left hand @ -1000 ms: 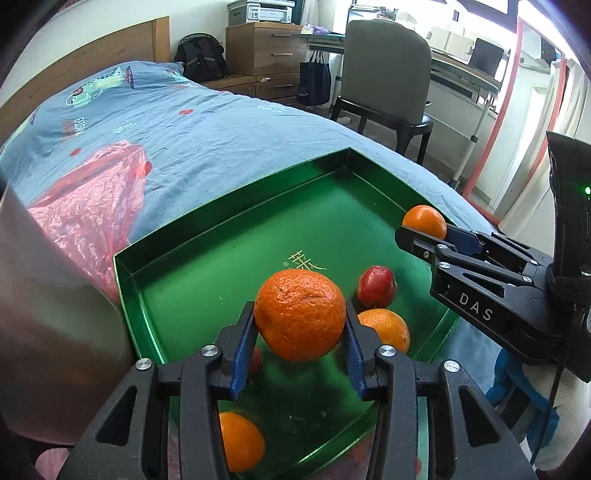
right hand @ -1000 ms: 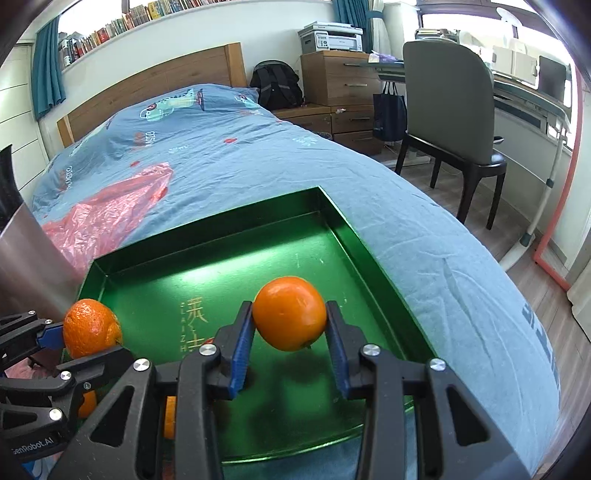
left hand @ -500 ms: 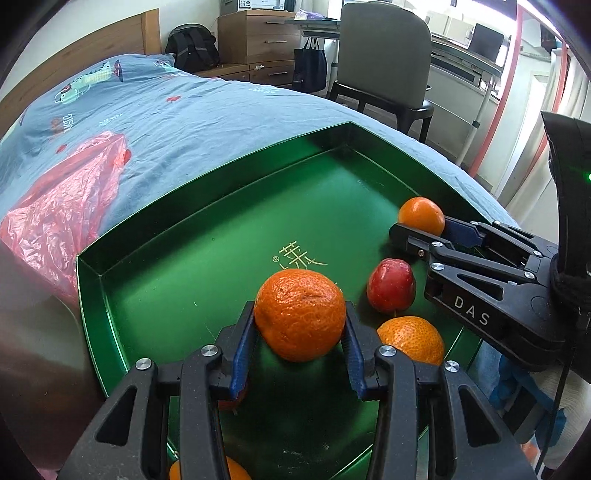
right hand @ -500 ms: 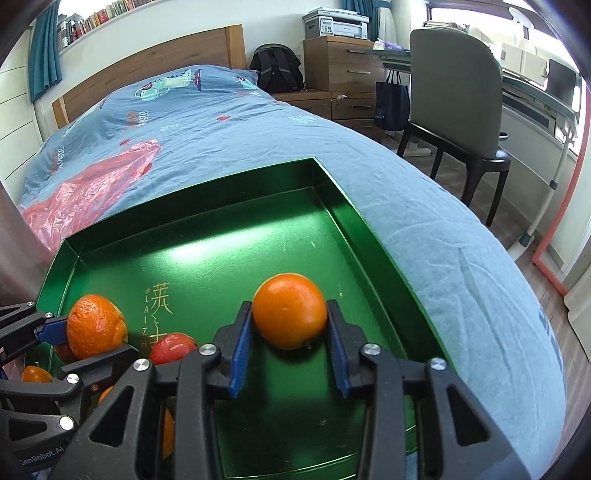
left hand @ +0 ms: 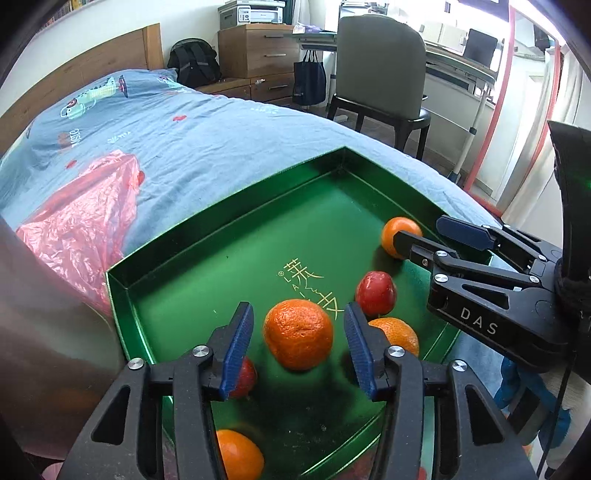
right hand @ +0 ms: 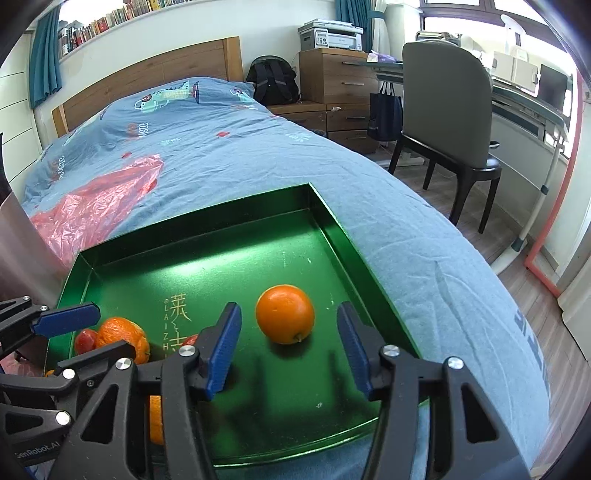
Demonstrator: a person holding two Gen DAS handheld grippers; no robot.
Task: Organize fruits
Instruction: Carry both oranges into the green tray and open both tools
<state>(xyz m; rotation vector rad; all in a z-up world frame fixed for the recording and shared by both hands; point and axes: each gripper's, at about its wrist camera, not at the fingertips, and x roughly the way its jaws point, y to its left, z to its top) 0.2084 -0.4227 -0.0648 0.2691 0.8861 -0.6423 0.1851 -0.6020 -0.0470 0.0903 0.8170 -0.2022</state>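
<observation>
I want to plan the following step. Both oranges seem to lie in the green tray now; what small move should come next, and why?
Probably lift both grippers back. The left gripper and right gripper are opening, pads clear of each orange resting in the green tray.

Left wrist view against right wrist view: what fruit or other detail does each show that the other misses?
Only the left wrist view shows the red fruit whole and a further orange at the tray's near edge. Only the right wrist view shows the bookshelf above the headboard and the teal curtain. Both show the green tray, the rough-skinned orange lying free between the left gripper's opening jaws, the smooth orange lying free between the right gripper's opening jaws, and the red plastic bag.
</observation>
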